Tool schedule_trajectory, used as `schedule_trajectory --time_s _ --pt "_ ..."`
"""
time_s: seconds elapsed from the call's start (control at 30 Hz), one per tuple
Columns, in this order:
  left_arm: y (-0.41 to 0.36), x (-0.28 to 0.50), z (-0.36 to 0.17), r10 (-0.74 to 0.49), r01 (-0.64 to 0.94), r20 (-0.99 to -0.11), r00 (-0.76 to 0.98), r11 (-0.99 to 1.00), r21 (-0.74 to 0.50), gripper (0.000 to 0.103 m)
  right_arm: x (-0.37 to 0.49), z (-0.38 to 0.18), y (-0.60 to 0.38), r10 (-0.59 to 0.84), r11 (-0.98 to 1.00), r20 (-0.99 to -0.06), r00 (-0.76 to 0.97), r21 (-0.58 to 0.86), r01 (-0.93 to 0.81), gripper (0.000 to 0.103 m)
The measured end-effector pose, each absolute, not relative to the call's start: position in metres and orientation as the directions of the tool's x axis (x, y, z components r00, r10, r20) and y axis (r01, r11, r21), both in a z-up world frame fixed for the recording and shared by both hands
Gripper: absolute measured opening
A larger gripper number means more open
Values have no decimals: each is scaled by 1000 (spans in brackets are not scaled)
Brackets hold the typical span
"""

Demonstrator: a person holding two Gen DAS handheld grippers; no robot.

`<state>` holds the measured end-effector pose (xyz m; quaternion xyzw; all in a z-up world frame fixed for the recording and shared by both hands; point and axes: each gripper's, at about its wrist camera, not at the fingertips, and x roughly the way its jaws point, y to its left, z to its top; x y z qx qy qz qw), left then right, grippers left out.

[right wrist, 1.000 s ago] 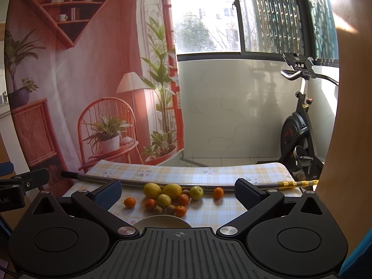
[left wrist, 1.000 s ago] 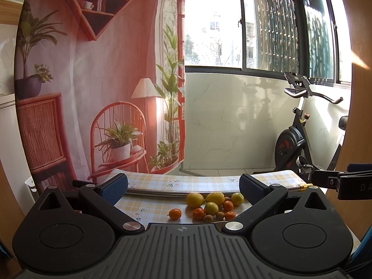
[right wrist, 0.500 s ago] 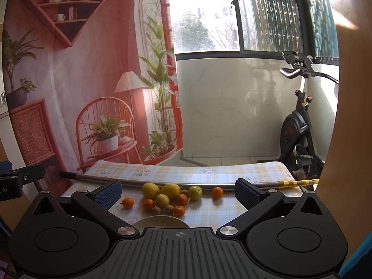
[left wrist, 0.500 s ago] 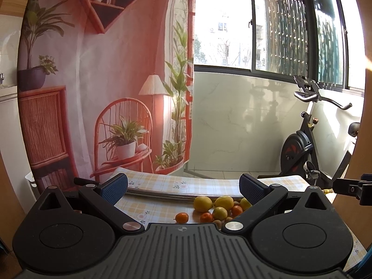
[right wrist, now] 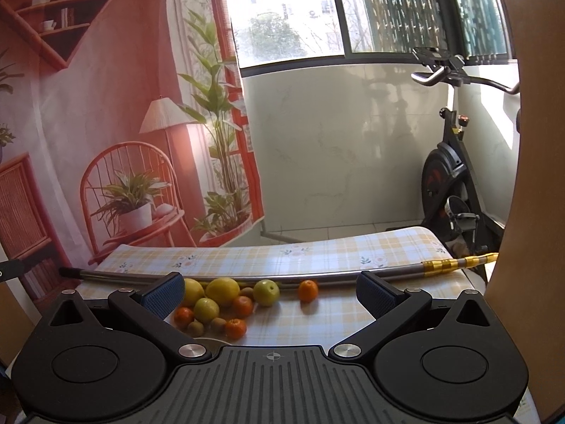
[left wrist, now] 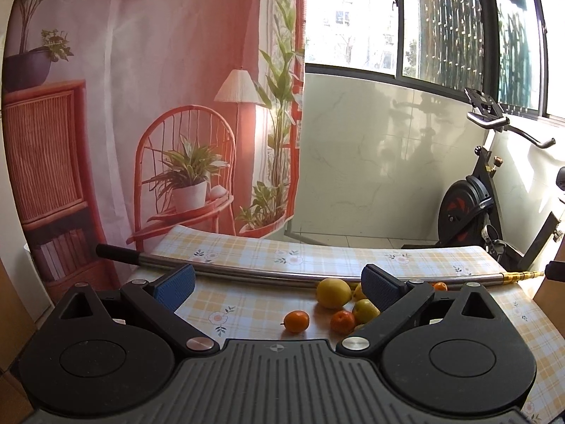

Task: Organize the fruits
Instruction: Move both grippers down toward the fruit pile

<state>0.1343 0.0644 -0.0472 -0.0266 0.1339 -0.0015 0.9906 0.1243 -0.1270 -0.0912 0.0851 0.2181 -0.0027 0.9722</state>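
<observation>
A pile of fruit lies on the checked tablecloth (right wrist: pixel 335 314): yellow lemons (right wrist: pixel 222 291), green apples (right wrist: pixel 266 291), small oranges (right wrist: pixel 308 290) and brown kiwis (right wrist: pixel 218 324). In the left wrist view one orange (left wrist: pixel 296 321) lies apart, left of a lemon (left wrist: pixel 333 292). My left gripper (left wrist: pixel 279 286) is open and empty, above the table's near left, the fruit near its right finger. My right gripper (right wrist: pixel 270 293) is open and empty, the fruit between its fingers and farther off. A white plate rim (right wrist: pixel 208 341) shows just under the right gripper.
A long metal rod (right wrist: pixel 247 277) with a black handle and gold end lies across the table behind the fruit. A printed backdrop (left wrist: pixel 141 106) hangs behind on the left. An exercise bike (right wrist: pixel 448 183) stands at the right beyond the table.
The left gripper has swung left, so the fruit now sits at the right of its view. The right gripper has moved closer to the fruit. Both stay open.
</observation>
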Motion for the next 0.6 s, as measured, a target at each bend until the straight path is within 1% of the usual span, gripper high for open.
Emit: schedule_trajectory --time_s 0.03,0.07,0.1,0.2,0.33,0.47,0.57,0.6 --pt "68 139 -50 -14 -7 -279 960 997 -76 101 130 -96 -129 41 985 -424 905 167 34 103" --pt "72 145 -57 -13 -18 -313 950 995 -93 101 134 -100 -131 49 985 -424 904 170 27 103" --pt "74 149 -64 -9 -27 -344 939 995 -98 101 140 -106 -133 58 985 -425 903 172 18 103" --pt "78 163 -78 -13 -31 -392 920 994 -105 101 156 -117 -135 71 984 -447 892 175 9 103" --pt "88 182 -95 -22 -60 -431 902 982 -177 98 170 -130 -139 121 979 -457 881 204 -29 103" --pt "98 193 -111 -21 -108 -443 896 959 -263 97 182 -137 -140 117 981 -468 876 194 -28 103" --pt "97 203 -119 -11 -122 -462 887 959 -257 96 190 -142 -141 130 980 -471 872 196 -40 103" --pt "96 208 -122 -12 -122 -480 877 961 -249 96 193 -143 -141 127 981 -474 871 191 -40 103"
